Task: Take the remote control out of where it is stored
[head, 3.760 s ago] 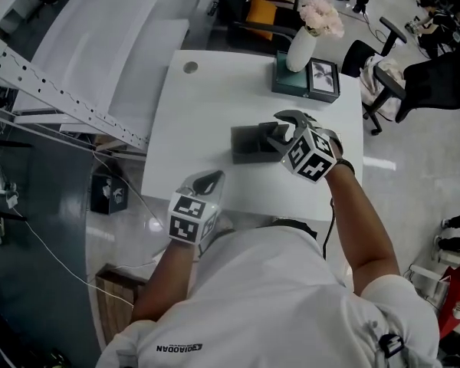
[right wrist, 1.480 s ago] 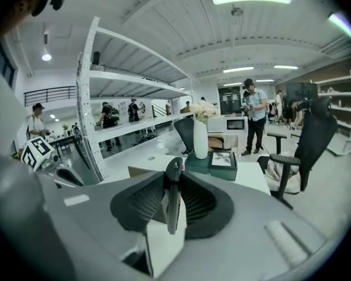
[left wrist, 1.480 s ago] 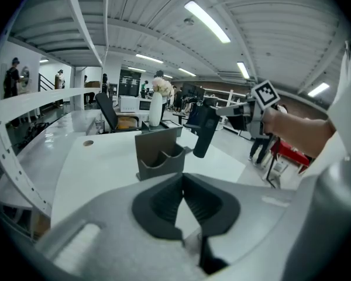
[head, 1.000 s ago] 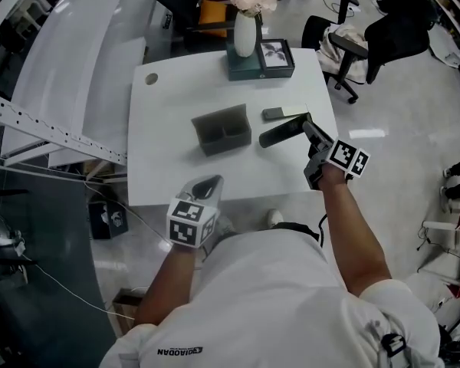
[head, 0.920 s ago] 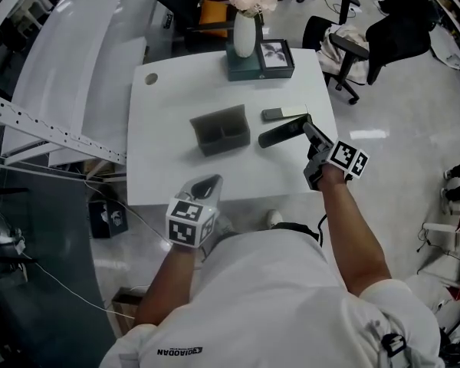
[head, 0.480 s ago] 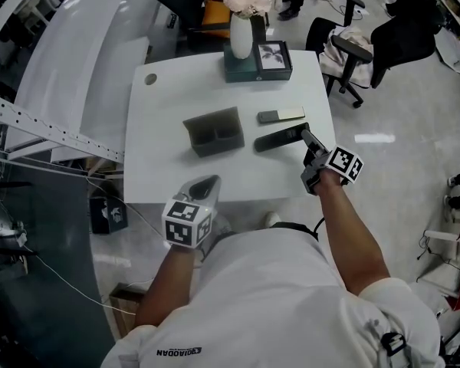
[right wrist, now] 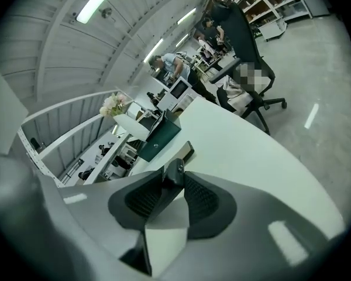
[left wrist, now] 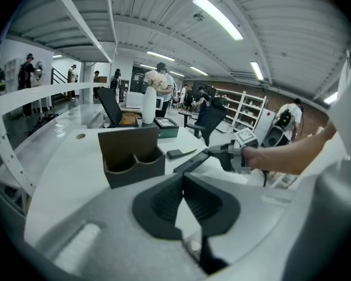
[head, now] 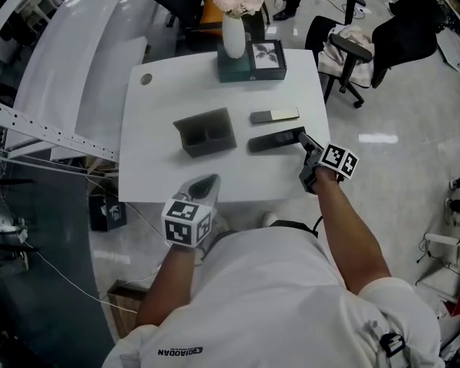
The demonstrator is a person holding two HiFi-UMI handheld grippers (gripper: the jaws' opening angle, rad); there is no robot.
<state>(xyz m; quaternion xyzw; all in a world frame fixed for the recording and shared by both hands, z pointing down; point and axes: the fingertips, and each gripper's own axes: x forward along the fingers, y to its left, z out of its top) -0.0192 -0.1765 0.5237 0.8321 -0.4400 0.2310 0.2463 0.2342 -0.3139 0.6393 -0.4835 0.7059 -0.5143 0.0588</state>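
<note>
A long black remote control (head: 274,140) lies flat on the white table (head: 157,175), right of the dark grey two-pocket holder (head: 205,133). My right gripper (head: 302,139) is at the remote's right end. Its jaws are opening, and the remote's tip (right wrist: 174,170) still sits between them. In the left gripper view the remote (left wrist: 194,161) points toward the holder (left wrist: 131,156). My left gripper (head: 208,182) hangs over the table's near edge, shut (left wrist: 183,178) and holding nothing.
A smaller grey remote (head: 274,116) lies just behind the black one. At the table's far edge stand a white vase with flowers (head: 233,33) and a green box (head: 249,60). Office chairs (head: 353,33) stand beyond the table on the right.
The right gripper drew the black remote from the holder, carried it right and set it flat on the table. Its jaws have loosened. The left gripper has stayed put.
</note>
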